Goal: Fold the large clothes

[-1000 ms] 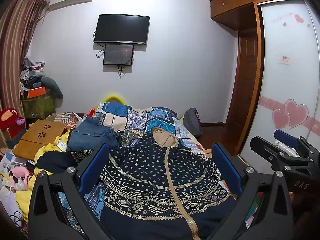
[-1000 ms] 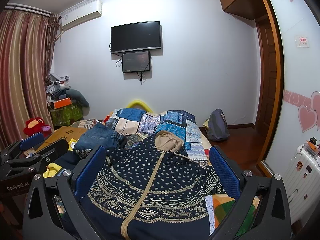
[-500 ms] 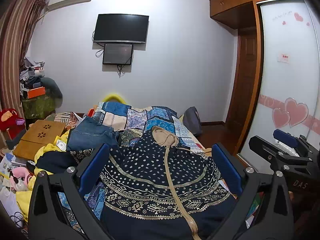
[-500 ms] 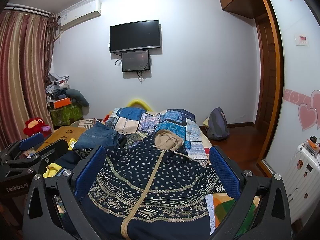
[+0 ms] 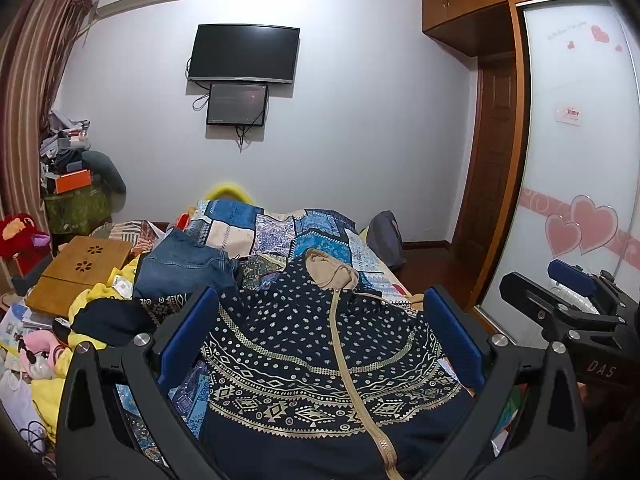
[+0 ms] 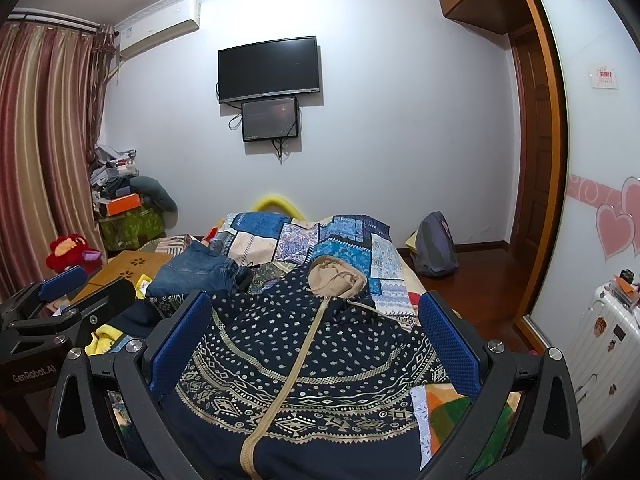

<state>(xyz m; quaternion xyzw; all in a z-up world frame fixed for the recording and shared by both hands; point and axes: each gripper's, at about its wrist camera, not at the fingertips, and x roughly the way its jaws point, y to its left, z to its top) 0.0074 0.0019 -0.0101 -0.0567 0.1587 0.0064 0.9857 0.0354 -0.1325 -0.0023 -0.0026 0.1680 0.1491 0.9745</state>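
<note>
A navy hooded jacket [image 5: 320, 344] with gold patterns, a tan zipper and a tan hood lies spread flat on the bed, front side up; it also shows in the right wrist view [image 6: 304, 352]. My left gripper [image 5: 320, 332] is open and empty, held above the jacket's lower half. My right gripper [image 6: 312, 332] is open and empty, held above the same area, to the right of the left one. The right gripper shows in the left wrist view [image 5: 568, 300], and the left gripper shows in the right wrist view [image 6: 64, 300].
Folded blue jeans [image 5: 180, 264] lie left of the hood on the patchwork bedspread [image 5: 280, 228]. A wooden lap desk [image 5: 80, 268], yellow blanket and clutter are at the left. A backpack [image 6: 434, 244] sits on the floor by the wall. A white suitcase [image 6: 600, 344] stands right.
Both grippers have tilted slightly upward, so the room shifts a little lower in view. The jacket has not moved and both grippers stay open.
</note>
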